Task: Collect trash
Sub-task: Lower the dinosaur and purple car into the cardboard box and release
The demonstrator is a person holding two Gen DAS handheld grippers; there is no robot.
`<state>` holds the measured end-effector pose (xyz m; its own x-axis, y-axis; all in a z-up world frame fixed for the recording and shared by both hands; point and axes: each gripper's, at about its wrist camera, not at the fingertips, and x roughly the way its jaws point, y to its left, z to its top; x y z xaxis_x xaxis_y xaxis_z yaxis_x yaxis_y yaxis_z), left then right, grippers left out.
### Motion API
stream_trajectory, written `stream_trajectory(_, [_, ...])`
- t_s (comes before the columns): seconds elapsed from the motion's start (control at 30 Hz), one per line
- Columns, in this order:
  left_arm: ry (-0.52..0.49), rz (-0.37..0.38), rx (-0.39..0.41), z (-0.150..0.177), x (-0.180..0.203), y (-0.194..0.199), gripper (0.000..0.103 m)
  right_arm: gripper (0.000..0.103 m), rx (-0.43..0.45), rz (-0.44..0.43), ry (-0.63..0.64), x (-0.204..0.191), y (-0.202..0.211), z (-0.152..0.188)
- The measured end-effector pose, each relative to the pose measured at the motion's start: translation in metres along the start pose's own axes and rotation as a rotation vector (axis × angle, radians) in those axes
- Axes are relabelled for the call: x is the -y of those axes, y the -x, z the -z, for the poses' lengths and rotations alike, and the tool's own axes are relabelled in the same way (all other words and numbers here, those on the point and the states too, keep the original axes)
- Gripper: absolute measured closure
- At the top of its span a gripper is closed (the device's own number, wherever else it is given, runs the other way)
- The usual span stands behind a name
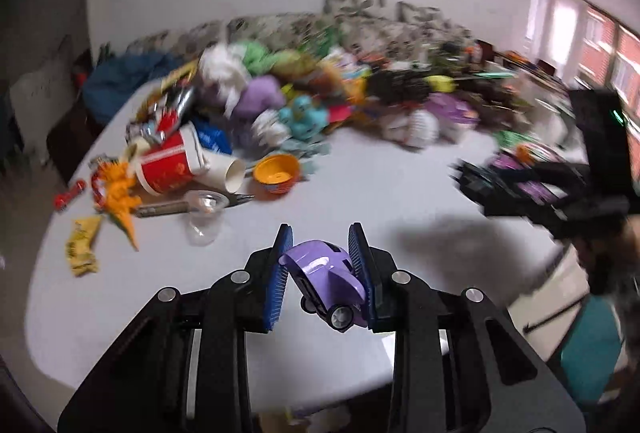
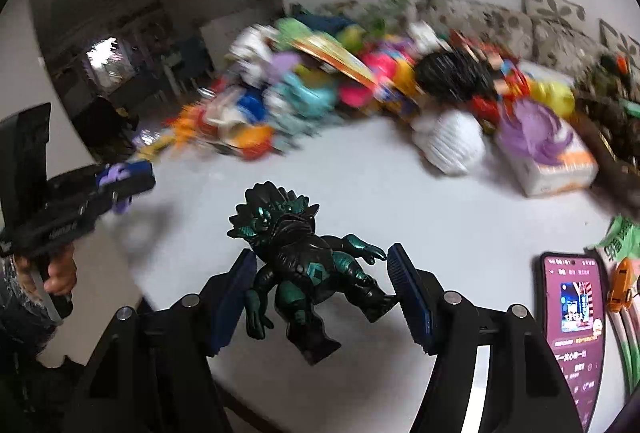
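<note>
Left gripper [image 1: 322, 273]: jaws narrow, blue pads pressed on a purple toy car [image 1: 328, 283], held tilted above the counter [image 1: 360, 169].
Right gripper [image 2: 320, 293]: jaws fairly wide, clamping a black-and-teal monster figure [image 2: 304, 265] by arm and foot, clear of the counter.
Trash: red paper cup [image 1: 168, 169], clear plastic cup [image 1: 205, 211] and yellow wrapper [image 1: 82, 245] near the counter's left edge.
Far edge: heaped with toys.
Open room: bare counter middle, between the heap and both grippers.
Right edge: phone [image 2: 576, 317].
</note>
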<state>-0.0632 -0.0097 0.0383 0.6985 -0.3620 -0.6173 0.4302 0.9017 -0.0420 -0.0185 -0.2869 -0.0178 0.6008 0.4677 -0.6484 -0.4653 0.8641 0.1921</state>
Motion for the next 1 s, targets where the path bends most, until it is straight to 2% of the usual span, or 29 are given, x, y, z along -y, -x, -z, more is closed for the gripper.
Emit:
stream_trajectory(0.1, [-0.082, 0.028, 0.013, 0.021, 0.019, 0.042, 0.074, 0.037, 0.018, -0.062, 0.052, -0.033, 0.024, 0.009])
stream_trajectory(0.23, [-0.117, 0.065, -0.069, 0.061, 0.030, 0.056, 0.074, 0.037, -0.039, -0.159, 0.089, -0.072, 0.037, 0.037])
stream_trajectory(0.37, [-0.128, 0.080, -0.183, 0.106, 0.033, 0.036, 0.074, 0.037, -0.173, -0.189, 0.112, -0.099, 0.017, 0.079])
stream_trajectory(0.5, [-0.097, 0.103, -0.368, 0.155, 0.023, -0.013, 0.073, 0.036, -0.325, -0.217, 0.065, -0.099, -0.032, 0.119])
stream_trajectory(0.57, [-0.069, 0.124, -0.462, 0.183, 0.014, -0.043, 0.051, 0.035, -0.417, -0.235, 0.027, -0.093, -0.070, 0.144])
stream_trajectory(0.6, [-0.058, 0.147, -0.508, 0.195, 0.010, -0.058, 0.027, 0.026, -0.462, -0.242, 0.002, -0.088, -0.090, 0.156])
stream_trajectory(0.63, [-0.047, 0.148, -0.551, 0.210, 0.006, -0.076, 0.022, 0.023, -0.498, -0.243, -0.018, -0.084, -0.107, 0.165])
stream_trajectory(0.67, [-0.040, 0.162, -0.591, 0.221, 0.004, -0.090, 0.022, 0.023, -0.525, -0.237, -0.033, -0.080, -0.120, 0.173])
stream_trajectory(0.7, [-0.027, 0.181, -0.638, 0.232, 0.001, -0.104, 0.022, 0.026, -0.566, -0.218, -0.043, -0.076, -0.136, 0.184])
stream_trajectory(0.77, [0.001, 0.145, -0.723, 0.249, -0.006, -0.126, 0.023, 0.032, -0.593, -0.168, -0.031, -0.073, -0.143, 0.190])
stream_trajectory(0.8, [0.010, 0.140, -0.731, 0.251, -0.009, -0.127, 0.023, 0.033, -0.573, -0.179, -0.029, -0.072, -0.133, 0.185])
stream_trajectory(0.9, [0.031, 0.139, -0.640, 0.233, -0.021, -0.104, 0.023, 0.033, -0.454, -0.273, -0.060, -0.073, -0.077, 0.149])
stream_trajectory(0.93, [0.038, 0.145, -0.596, 0.222, -0.025, -0.090, 0.023, 0.033, -0.376, -0.327, -0.080, -0.070, -0.049, 0.125])
stream_trajectory(0.97, [0.044, 0.150, -0.552, 0.211, -0.029, -0.077, 0.023, 0.030, -0.319, -0.342, -0.082, -0.067, -0.033, 0.111])
stream_trajectory(1.0, [0.048, 0.155, -0.510, 0.200, -0.031, -0.064, 0.023, 0.024, -0.209, -0.317, -0.069, -0.060, -0.008, 0.082])
